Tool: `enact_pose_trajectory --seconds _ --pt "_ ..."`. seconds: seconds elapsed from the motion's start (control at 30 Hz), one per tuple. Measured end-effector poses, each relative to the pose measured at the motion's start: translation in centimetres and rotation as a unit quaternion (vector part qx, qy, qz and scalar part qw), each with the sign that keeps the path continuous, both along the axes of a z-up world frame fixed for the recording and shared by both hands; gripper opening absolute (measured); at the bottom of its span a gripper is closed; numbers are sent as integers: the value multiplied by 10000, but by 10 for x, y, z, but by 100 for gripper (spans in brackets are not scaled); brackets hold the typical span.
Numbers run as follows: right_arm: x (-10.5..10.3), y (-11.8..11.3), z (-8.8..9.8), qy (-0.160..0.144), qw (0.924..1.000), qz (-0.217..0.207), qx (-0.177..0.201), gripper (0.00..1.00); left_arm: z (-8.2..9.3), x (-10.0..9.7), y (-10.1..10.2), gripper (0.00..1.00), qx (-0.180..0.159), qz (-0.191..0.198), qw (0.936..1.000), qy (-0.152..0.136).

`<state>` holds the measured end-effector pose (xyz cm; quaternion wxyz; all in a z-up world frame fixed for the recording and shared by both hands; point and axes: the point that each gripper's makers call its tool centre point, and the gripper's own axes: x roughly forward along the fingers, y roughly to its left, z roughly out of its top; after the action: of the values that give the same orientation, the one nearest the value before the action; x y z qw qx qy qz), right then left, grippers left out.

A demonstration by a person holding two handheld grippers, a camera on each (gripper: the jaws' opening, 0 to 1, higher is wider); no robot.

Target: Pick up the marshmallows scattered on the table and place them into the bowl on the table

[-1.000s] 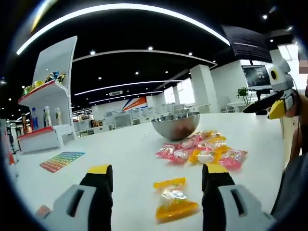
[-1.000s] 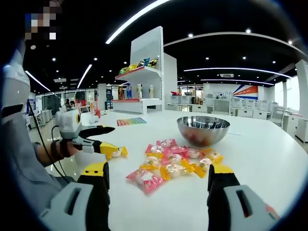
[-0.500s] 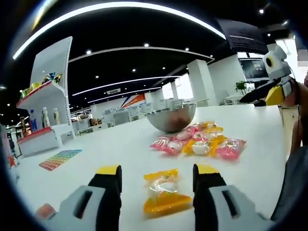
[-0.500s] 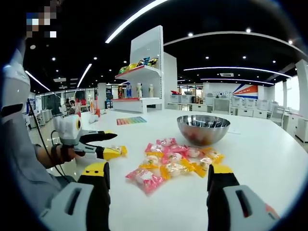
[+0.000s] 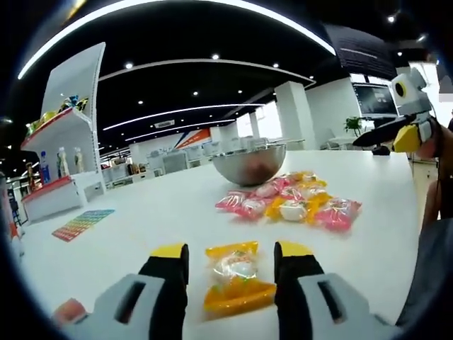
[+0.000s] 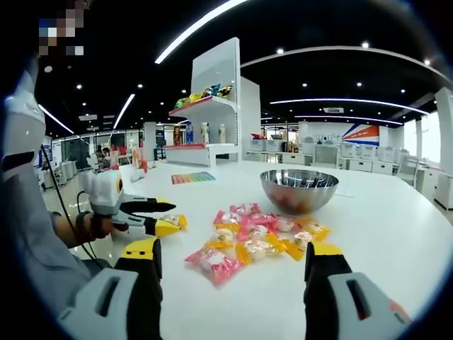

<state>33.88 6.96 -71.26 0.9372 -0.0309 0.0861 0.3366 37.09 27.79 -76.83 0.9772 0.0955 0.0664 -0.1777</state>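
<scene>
Marshmallows in pink and yellow wrappers (image 6: pixel 258 237) lie in a loose pile on the white table (image 6: pixel 396 234), just in front of the steel bowl (image 6: pixel 298 190). One pink packet (image 6: pixel 213 263) sits apart from the pile, nearer the right tongs (image 6: pixel 233 256). The bowl stands upright on the table; something pink shows inside it, too small to identify with certainty.

Left tongs (image 5: pixel 231 253): jaws set close on either side of a single yellow-wrapped marshmallow (image 5: pixel 236 280) that lies flat on the table. In the left gripper view the jaw tips sit right at the packet's edges, but firm contact cannot be confirmed from this angle. In the right gripper view the same tongs appear at the left, held by a person's hand (image 6: pixel 92 225), with the yellow packet at their tips.

Right tongs: jaws wide apart, holding nothing, raised above the table short of the pile. In the left gripper view they appear at the far right edge, above the table's rim.

Background: a white display shelf (image 6: pixel 212 106) with bottles and coloured goods, and a rainbow-coloured sheet (image 6: pixel 192 178) lying flat on the table near it.
</scene>
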Motion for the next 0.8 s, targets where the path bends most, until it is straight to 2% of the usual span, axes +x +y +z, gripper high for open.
enact_pose_trajectory --seconds 0.2,0.63,0.8 --pt "0 -1 1 -8 10000 -14 3 79 -3 0 0 43 17 -5 10000 56" --pt "1 -1 1 -5 10000 -15 -1 79 -5 1 0 41 79 2 9999 106" --pt "1 -1 0 -9 10000 -17 -5 79 -9 3 3 32 227 62 9996 153"
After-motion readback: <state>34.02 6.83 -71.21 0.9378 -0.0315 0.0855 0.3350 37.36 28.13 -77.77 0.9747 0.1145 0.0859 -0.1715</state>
